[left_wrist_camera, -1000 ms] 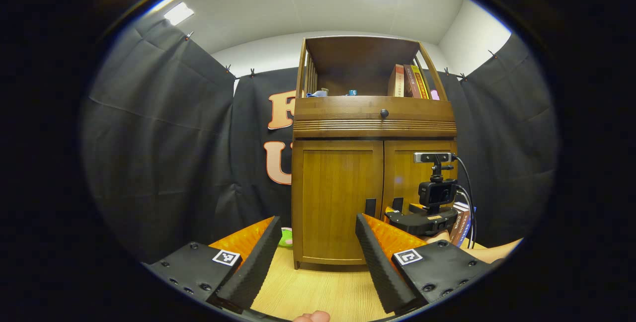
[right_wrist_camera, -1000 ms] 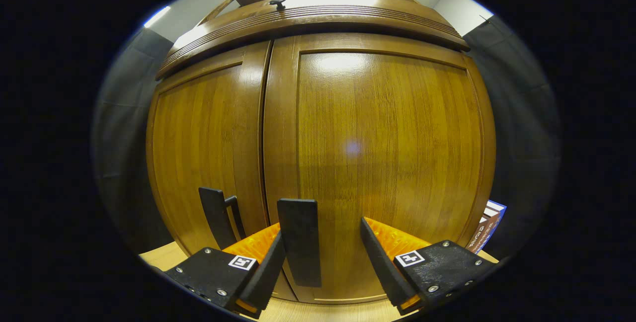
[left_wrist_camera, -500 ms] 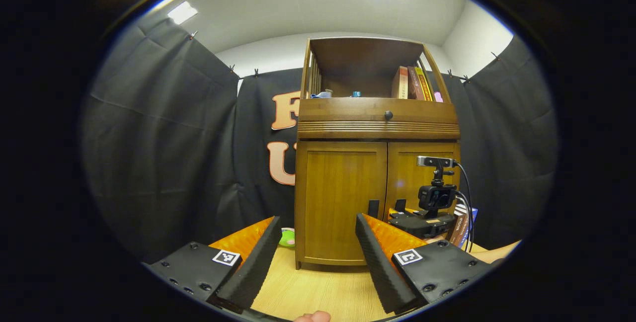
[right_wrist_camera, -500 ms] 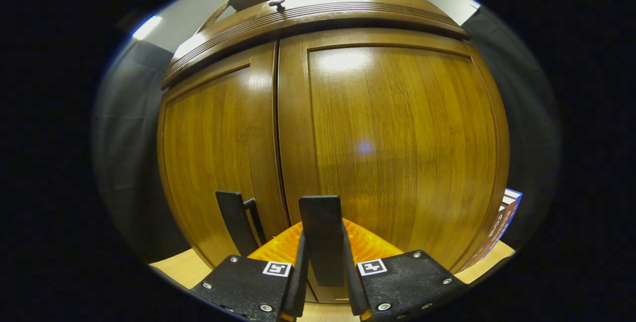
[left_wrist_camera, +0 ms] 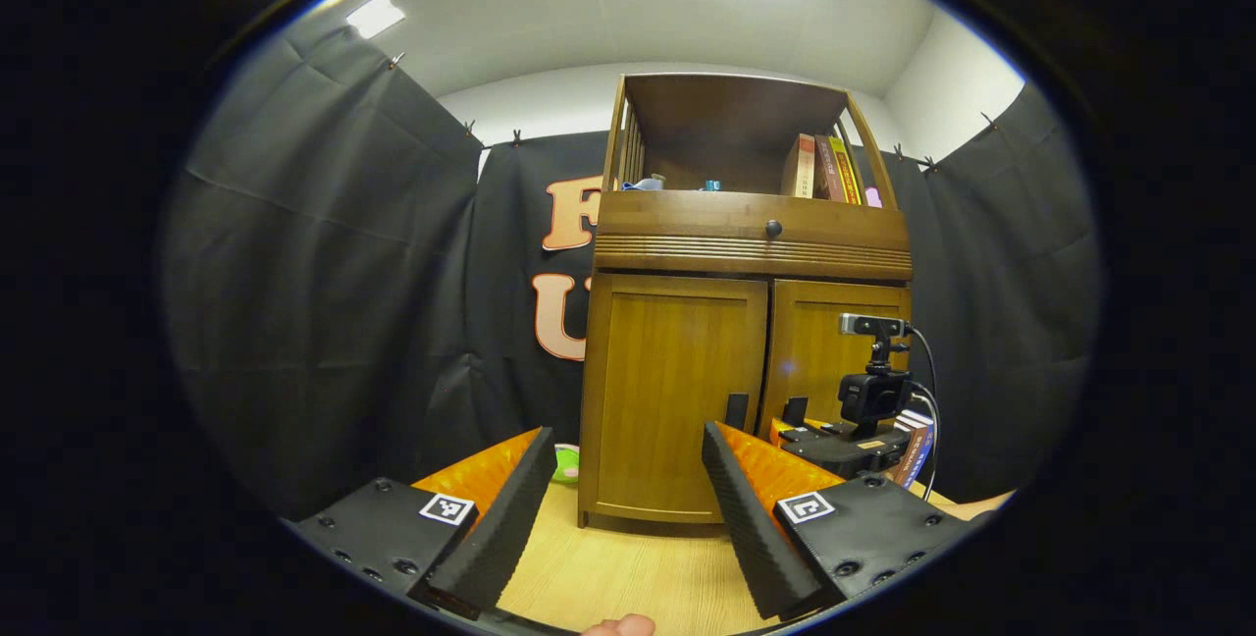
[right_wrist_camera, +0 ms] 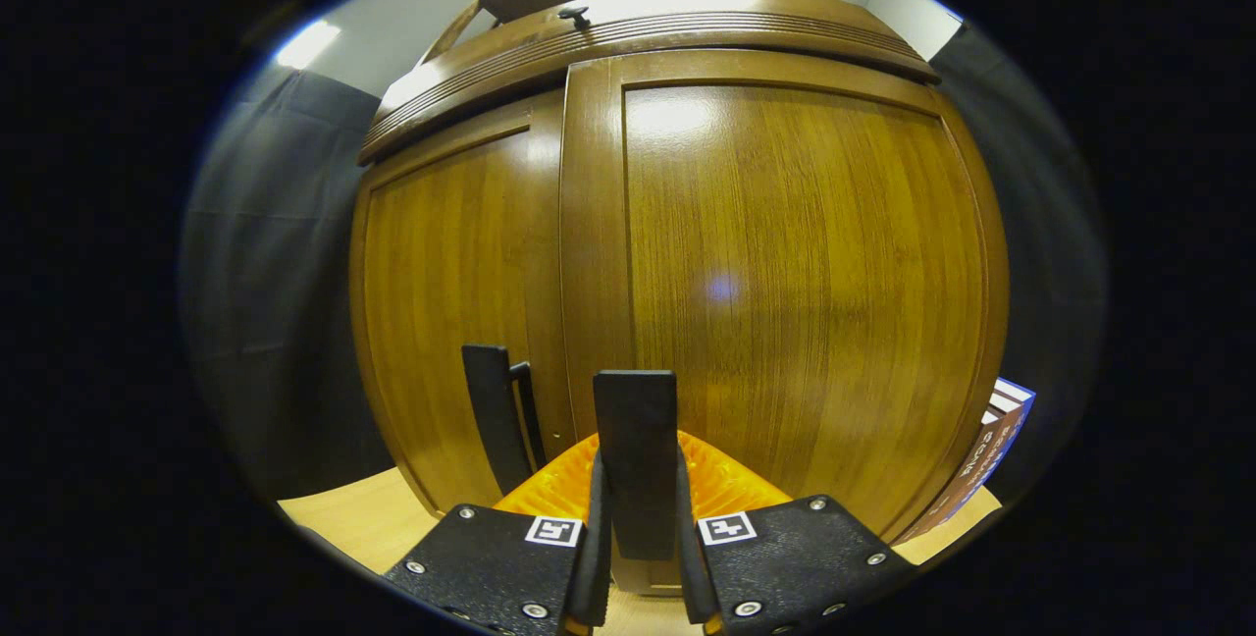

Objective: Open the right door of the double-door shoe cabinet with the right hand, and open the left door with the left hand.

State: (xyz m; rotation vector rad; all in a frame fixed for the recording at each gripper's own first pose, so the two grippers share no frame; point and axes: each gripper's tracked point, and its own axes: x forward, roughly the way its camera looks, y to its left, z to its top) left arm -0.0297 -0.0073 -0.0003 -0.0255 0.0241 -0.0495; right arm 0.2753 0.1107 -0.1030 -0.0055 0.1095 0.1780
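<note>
A light wooden floor [left_wrist_camera: 628, 572] carries the shoe cabinet [left_wrist_camera: 743, 342]. A green object [left_wrist_camera: 565, 464] lies just beside the cabinet's left foot, and books [left_wrist_camera: 911, 450] lean at its right side.

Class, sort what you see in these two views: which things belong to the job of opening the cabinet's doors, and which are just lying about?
Job:
right door
right handle, gripped by the right claw
left door
left handle
left claw, open

Lying about:
shelf books
books beside the cabinet
green toy
drawer knob
</note>
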